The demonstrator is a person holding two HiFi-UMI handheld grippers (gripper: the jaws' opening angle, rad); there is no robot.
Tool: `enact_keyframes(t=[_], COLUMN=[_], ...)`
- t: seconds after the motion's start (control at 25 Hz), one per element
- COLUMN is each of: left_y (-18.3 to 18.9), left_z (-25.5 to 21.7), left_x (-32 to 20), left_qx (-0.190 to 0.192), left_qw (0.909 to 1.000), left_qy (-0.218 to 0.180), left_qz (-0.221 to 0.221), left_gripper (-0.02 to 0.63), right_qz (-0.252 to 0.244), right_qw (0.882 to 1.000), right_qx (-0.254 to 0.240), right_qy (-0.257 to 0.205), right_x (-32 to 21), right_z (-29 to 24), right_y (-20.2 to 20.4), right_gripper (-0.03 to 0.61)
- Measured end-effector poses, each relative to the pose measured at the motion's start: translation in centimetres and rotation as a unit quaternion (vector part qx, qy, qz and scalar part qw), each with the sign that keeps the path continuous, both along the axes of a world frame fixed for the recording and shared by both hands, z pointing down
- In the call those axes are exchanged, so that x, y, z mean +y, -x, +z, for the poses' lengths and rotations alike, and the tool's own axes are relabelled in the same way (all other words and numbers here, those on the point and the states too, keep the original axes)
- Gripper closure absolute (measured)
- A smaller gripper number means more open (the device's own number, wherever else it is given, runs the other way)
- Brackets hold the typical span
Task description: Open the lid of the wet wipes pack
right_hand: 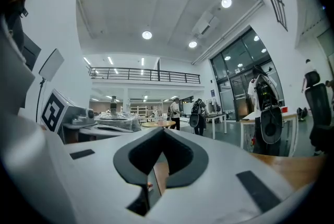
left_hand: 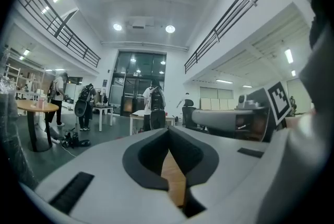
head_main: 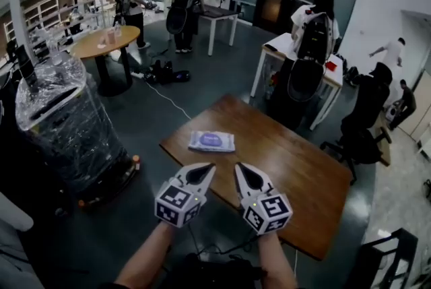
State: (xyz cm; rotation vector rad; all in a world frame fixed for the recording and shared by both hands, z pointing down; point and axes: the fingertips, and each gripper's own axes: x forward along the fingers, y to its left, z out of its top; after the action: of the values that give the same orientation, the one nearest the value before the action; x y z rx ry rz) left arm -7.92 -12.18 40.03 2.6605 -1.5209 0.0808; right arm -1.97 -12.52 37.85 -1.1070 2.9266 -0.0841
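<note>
A flat wet wipes pack (head_main: 211, 141), pale lilac with a purple label on top, lies near the far left corner of the brown wooden table (head_main: 303, 173). Its lid lies flat. My left gripper (head_main: 210, 168) and right gripper (head_main: 238, 168) hover side by side over the table's near edge, short of the pack and touching nothing. Both point level, and their jaws meet at the tips with nothing between them. In the left gripper view (left_hand: 168, 131) and the right gripper view (right_hand: 160, 131) only table wood shows behind the jaws; the pack is hidden.
A plastic-wrapped cart (head_main: 67, 126) stands at the left of the table. Past the table stand a round table (head_main: 104, 42), white tables (head_main: 323, 79) with hanging backpacks, a black office chair (head_main: 360, 139) at the right, and several people.
</note>
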Motion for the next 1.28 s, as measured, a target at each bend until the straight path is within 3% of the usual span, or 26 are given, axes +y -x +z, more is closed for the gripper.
enact_keyframes(t=[0.2,0.72,0.84,1.12,1.28], left_y=[1.4,4.6,5.0,5.2,5.0], left_z=[0.9,4.5,6.3,11.4,14.7], left_x=[-2.2,-10.8,-13.4,-19.3,-21.4], left_qx=[0.0,-0.014,-0.027,-0.058,-0.099], left_qw=[0.9998,0.999,0.9982,0.9931,0.9867], left_qy=[0.011,0.039,0.05,0.102,0.127], left_qz=[0.015,0.016,0.018,0.01,0.02], left_gripper=[0.62,0.62,0.62,0.62,0.62], right_qz=[0.021,0.019,0.015,-0.005,-0.012], right_qw=[1.0,0.999,0.998,0.99,0.983], right_qx=[0.007,0.028,0.027,0.076,0.118], right_qy=[0.01,0.042,0.058,0.115,0.141], right_x=[-2.2,-11.6,-14.4,-20.6,-22.8], right_z=[0.8,4.7,6.2,12.8,16.9], right_y=[1.5,4.8,5.6,6.2,6.4], right_gripper=[0.568,0.568,0.568,0.568,0.568])
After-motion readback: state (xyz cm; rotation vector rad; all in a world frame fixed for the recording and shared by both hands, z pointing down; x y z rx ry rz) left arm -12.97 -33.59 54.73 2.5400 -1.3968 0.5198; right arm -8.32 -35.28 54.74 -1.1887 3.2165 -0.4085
